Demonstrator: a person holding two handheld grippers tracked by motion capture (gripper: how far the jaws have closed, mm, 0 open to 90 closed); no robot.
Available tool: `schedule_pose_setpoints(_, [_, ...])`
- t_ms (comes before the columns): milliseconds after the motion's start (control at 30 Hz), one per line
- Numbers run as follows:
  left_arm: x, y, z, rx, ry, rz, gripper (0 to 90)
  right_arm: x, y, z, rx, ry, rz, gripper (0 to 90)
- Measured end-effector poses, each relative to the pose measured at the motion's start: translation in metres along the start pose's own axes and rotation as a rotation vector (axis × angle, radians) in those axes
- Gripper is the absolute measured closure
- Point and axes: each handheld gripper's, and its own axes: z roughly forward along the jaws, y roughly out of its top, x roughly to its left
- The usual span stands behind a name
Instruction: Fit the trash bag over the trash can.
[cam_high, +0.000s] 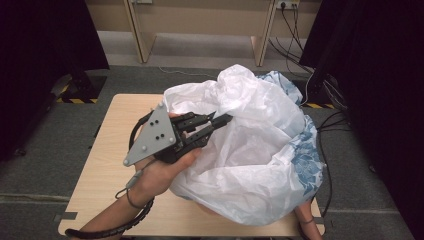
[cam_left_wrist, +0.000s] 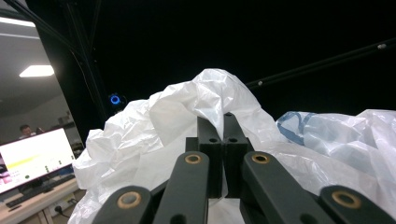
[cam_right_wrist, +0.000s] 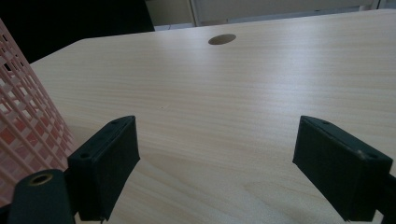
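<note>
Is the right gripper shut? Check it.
No, the right gripper has its jaws standing wide apart over the bare table, with nothing between them.

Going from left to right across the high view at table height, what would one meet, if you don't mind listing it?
Bare wooden table → grey three-cornered plate on the left gripper → white plastic bag → blue-patterned part of the bag.
</note>
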Motion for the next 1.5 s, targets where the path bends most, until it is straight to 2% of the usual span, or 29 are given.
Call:
schedule_pose_setpoints(300, [-0.006, -0.017, 0.001, 0.064, -0.039, -0.01, 90.0, 0.0, 0.0, 0.0, 0.0, 0.001, 0.005, 14.7])
schedule_pose_setpoints(700, [-0.012, -0.038, 0.003, 0.135, -0.069, -0.034, 90.0, 0.0, 0.0, 0.0, -0.001, 0.0, 0.004, 14.7])
schedule_pose_setpoints(1200, [-0.016, -0.052, 0.002, 0.183, -0.09, -0.06, 90.0, 0.0, 0.0, 0.0, -0.001, 0.0, 0.004, 14.7])
schedule_pose_setpoints(1500, [-0.016, -0.052, -0.001, 0.181, -0.092, -0.066, 90.0, 0.001, 0.0, 0.0, 0.001, -0.002, 0.002, 14.7])
